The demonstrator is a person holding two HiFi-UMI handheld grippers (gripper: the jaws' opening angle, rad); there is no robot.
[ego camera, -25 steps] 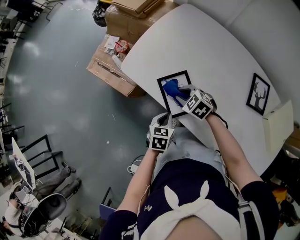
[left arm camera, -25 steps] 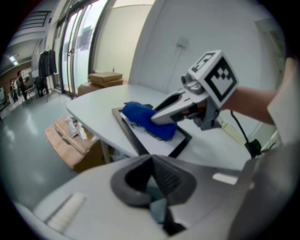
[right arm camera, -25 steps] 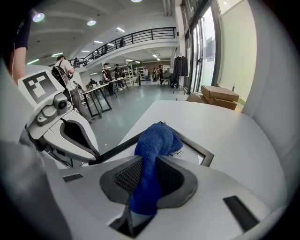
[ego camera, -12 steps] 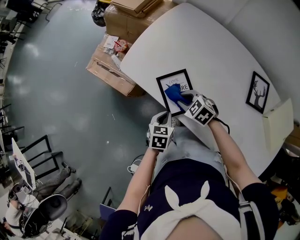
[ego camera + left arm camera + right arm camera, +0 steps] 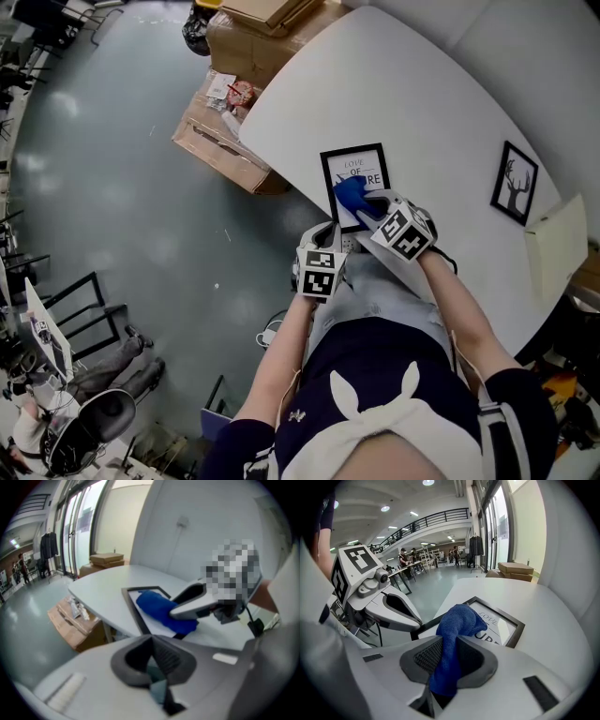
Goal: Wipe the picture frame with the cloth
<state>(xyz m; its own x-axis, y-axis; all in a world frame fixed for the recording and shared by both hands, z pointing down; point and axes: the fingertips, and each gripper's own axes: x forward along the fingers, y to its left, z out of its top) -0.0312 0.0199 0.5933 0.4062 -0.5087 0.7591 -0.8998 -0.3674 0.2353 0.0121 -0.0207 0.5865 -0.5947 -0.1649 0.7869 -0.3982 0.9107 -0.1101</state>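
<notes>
The right gripper (image 5: 378, 206) has its jaws pinched on a blue cloth (image 5: 453, 637), and the bunched free end of that cloth rests on the glass of the picture frame (image 5: 359, 172), which lies flat on the white table (image 5: 422, 103) close to the edge nearest the person. The main risk, as I judge it, is that nothing pins the frame. The left gripper (image 5: 156, 681) has its jaws pressed together on nothing and hovers just beside the frame's near corner, off the table edge and not touching the frame as far as the head view shows. A firm stroke toward the person could drag the frame along with the cloth and tip its near corner over the edge, with bare floor and the cardboard boxes (image 5: 220, 141) below. A second risk lies in the grip on the cloth. Only a narrow fold sits between the right jaws, and most of the fabric stands up in a loose hump in front of them, so friction on the glass could pull the fold out or roll the hump under. The hard jaw tips might then scrape the glass instead of the fabric. Coverage could also fall short, since the cloth sits on the lower left part of the glass while the printed lettering and the far black border lie uncovered. The second frame with a deer print (image 5: 516, 186) is well apart to the right and seems in no danger
</notes>
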